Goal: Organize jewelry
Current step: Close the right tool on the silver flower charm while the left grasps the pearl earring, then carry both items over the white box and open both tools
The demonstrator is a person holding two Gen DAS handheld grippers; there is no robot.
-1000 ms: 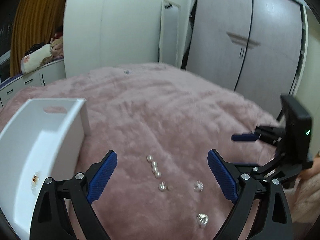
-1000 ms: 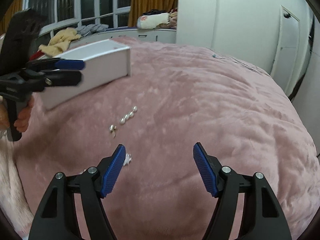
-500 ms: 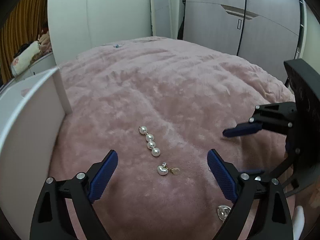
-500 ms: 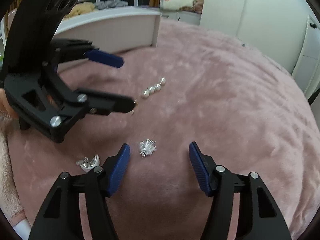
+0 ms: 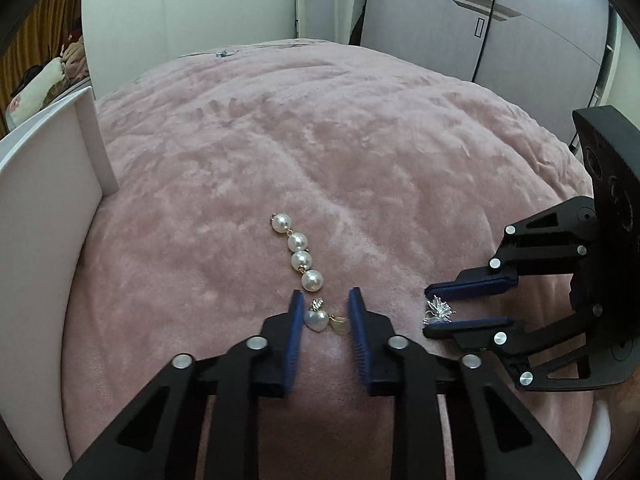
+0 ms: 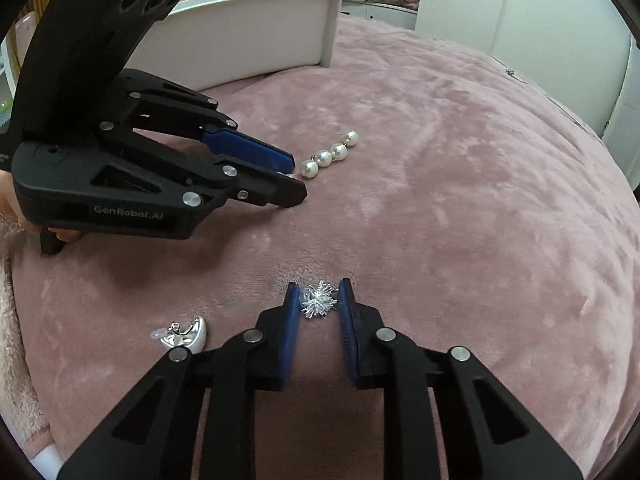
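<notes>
On the pink blanket [image 5: 360, 152], my left gripper [image 5: 325, 307] has its jaws narrowed around a heart-shaped pearl earring [image 5: 316, 318] with a gold piece; the pads sit beside it on the blanket. A pearl strand [image 5: 298, 252] lies just beyond. My right gripper [image 6: 319, 298] has its jaws narrowed around a spiky silver earring [image 6: 319, 300], pads touching its sides. The right gripper also shows in the left wrist view [image 5: 452, 306], and the left gripper in the right wrist view [image 6: 294, 184]. A silver crescent earring [image 6: 186, 334] lies left of my right gripper.
A white tray [image 5: 36, 216] stands at the left of the blanket, also seen in the right wrist view [image 6: 248, 36]. Wardrobes and a wall are behind the bed. The blanket's far half is open.
Both grippers have moved down to the blanket and closed in from wide open, the left around the heart pearl earring, the right around the spiky silver earring.
</notes>
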